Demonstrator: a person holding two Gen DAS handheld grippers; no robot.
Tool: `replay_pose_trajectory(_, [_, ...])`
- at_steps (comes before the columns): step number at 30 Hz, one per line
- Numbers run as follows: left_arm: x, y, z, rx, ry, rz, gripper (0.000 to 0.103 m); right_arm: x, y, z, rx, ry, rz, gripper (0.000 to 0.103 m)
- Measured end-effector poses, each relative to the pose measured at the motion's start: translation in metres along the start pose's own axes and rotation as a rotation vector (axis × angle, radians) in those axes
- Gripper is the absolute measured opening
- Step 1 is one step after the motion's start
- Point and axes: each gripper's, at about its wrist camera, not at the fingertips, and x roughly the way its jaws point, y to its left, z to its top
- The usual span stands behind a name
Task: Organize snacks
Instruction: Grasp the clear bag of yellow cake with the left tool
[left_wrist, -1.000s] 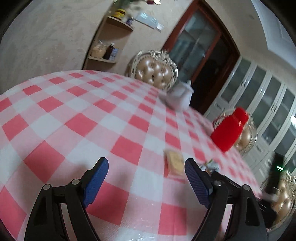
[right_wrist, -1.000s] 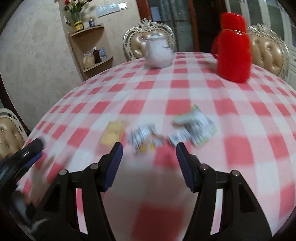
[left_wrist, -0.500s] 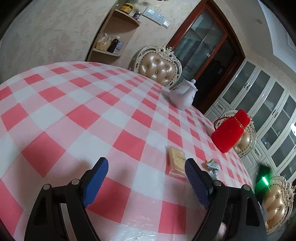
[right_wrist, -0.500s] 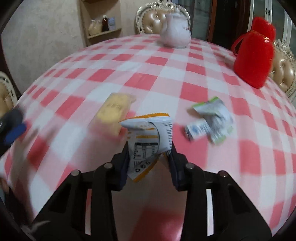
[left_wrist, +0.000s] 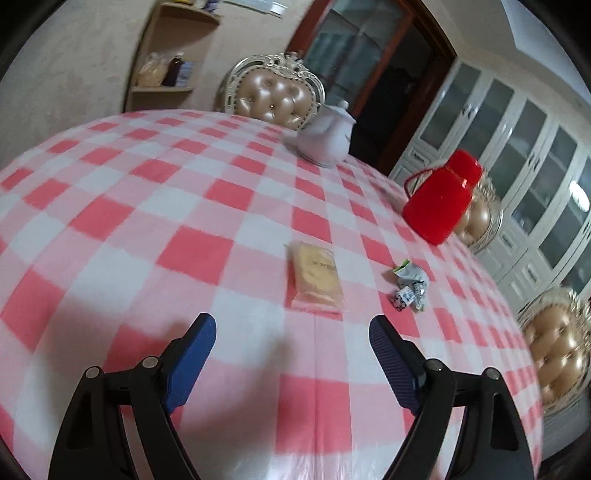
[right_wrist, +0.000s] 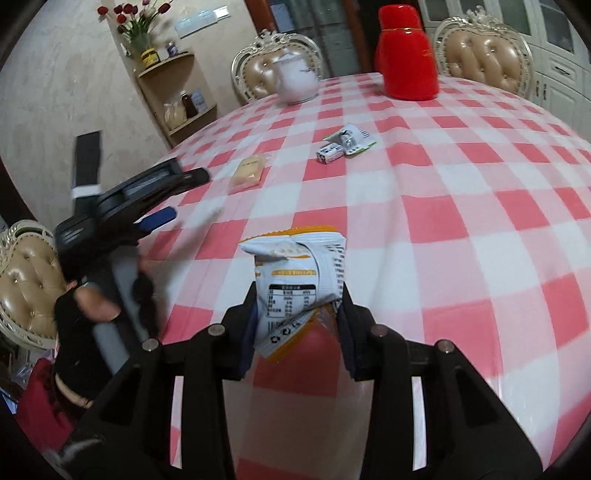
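A: What is the right claw (right_wrist: 297, 314) doing?

B: At the bottom centre of its view, its jaws are clamped on a crumpled white and orange snack packet with a printed label (right_wrist: 295, 273), which sticks up above the round bench covered in a red and white checked cloth (right_wrist: 480, 206). The jaws have just been closing, with that packet between them.

A: And the left claw (left_wrist: 291, 341)?

B: Its blue-padded jaws stand wide apart with nothing between them, low in its own view. In the right view it shows at the left edge, gripped by a hand in a black fingerless glove (right_wrist: 79, 314).

A: Where are the other snacks?

B: A flat pale yellow snack in clear wrap (left_wrist: 316, 275) lies on the cloth just above the left claw. To its right sits a crumpled white and green wrapper (left_wrist: 410, 284). Further up stand a white teapot (left_wrist: 327, 138) and a red plastic jug (left_wrist: 437, 195).
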Motion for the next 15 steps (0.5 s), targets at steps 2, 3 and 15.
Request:
replay_pose_trajectory(2, [0.022,-0.013,0.008,0.04,0.059,0.027,0.086,0.0,0.005,0.002,-0.015,-0.015,0.005,0.042])
replay_pose_trajectory(3, [0.03,-0.018,0.012,0.044,0.075,0.035,0.086,0.0,0.006,0.002,-0.018,-0.013,0.007,0.042])
replay_pose_trajectory(15, [0.086,-0.055,0.03,0.241,0.147,0.223,0.037,0.0,0.002,0.003,0.014,-0.003,0.03,0.042])
